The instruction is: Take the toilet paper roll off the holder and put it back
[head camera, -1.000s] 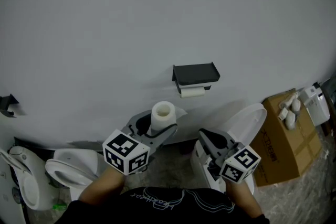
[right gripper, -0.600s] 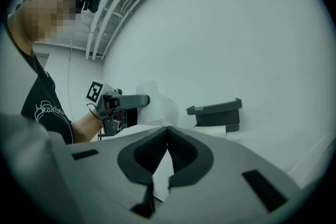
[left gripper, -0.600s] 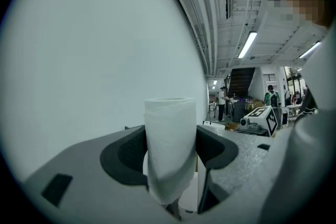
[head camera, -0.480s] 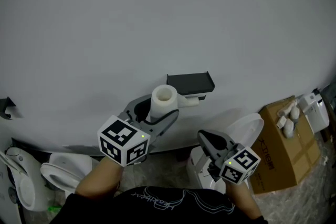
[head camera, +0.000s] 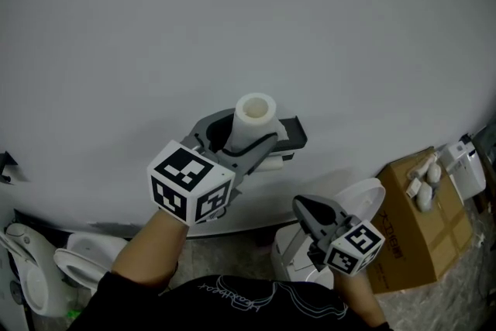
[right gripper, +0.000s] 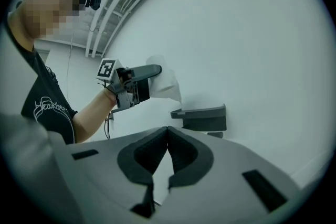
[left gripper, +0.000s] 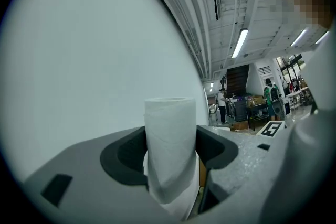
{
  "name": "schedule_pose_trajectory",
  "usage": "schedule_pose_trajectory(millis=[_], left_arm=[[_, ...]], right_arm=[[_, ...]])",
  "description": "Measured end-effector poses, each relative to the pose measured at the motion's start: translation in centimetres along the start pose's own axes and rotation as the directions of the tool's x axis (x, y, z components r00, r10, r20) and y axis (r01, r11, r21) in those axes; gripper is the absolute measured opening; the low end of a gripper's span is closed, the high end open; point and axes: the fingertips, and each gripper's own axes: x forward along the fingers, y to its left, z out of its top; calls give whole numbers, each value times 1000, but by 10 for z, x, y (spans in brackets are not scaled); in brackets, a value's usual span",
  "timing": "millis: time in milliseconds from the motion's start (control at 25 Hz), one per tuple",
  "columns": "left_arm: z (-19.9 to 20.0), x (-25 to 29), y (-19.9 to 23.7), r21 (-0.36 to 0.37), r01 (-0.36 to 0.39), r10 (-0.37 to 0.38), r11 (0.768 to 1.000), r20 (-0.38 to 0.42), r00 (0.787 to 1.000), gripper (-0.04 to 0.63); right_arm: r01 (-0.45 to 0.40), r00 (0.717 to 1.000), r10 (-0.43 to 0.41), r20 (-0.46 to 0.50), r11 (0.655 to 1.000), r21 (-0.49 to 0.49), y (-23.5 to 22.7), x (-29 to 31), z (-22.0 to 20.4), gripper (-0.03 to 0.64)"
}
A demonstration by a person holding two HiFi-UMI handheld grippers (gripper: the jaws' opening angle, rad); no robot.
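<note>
Grey right gripper (head camera: 305, 205) hangs low, jaws pressed together, empty. Beyond it, the left gripper (head camera: 242, 134) pinches the white toilet paper roll (head camera: 255, 111) upright, just before the black holder (head camera: 293, 132). Best to turn it level, align the core, then slide gently.

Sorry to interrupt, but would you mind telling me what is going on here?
A person holds a gripper in each hand. The left gripper is shut on a toilet paper roll, upright, held up close to the dark holder on the wall. The right gripper is shut and empty, lower down over a toilet. The roll is not on the holder now.
</note>
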Motion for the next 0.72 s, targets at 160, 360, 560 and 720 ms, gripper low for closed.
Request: schedule_pose_trajectory(millis=[160,360,560,720], left_arm=[[-9,25,13,-15,-16,15,1000,-30,999,278],[-35,51,34,-66,-48,42,997,-80,996,278],[-62,69,47,-49,-101,93,994,-147,985,278],[-71,76,51,-28,-118,112,993,-167,980,278]], right_arm=[[4,1000,-4,-8,1000,-11,-14,0,-2,3],[12,1000,-13,-19,999,-30,-30,-3,-3,3],[20,1000,-21,-21,999,-36,-43,-6,-7,3],[14,999,-15,-28,999,-37,-48,-3,-9,3]])
